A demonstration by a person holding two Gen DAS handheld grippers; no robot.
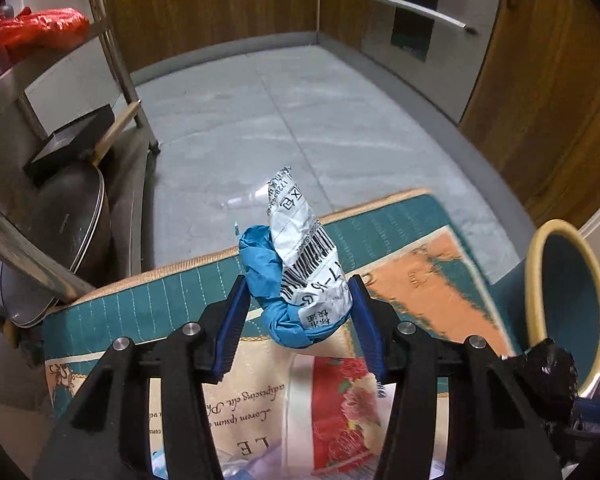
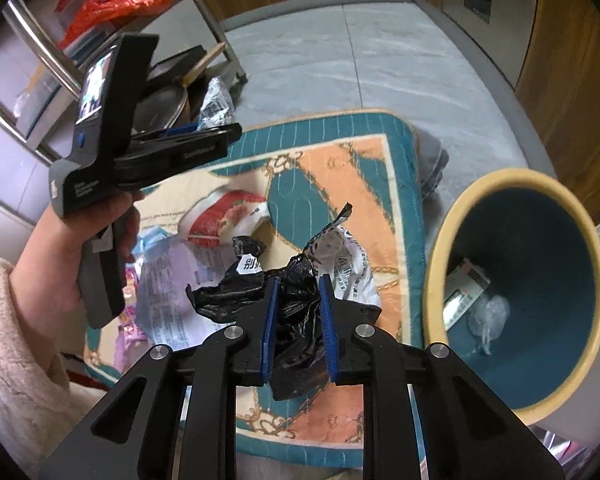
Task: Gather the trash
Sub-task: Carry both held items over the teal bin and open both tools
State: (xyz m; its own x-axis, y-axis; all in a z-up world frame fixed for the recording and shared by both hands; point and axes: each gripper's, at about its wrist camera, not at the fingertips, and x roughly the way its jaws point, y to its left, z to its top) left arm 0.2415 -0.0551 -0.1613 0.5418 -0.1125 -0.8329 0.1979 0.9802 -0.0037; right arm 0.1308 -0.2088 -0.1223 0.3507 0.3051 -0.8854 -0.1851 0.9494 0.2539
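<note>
both grippers clamp litter for the bin at right: left gripper pinches a blue wad (label wrapped round), right gripper squeezes black plastic.

The setting is a home kitchen. Wood-fronted cabinets line the far walls, with a stainless appliance door set among them. Left of the patterned floor mat, a steel rack holds pans and a red bag. Right of the mat stands a teal bin. Grey floor tiles lie beyond the mat.
</note>
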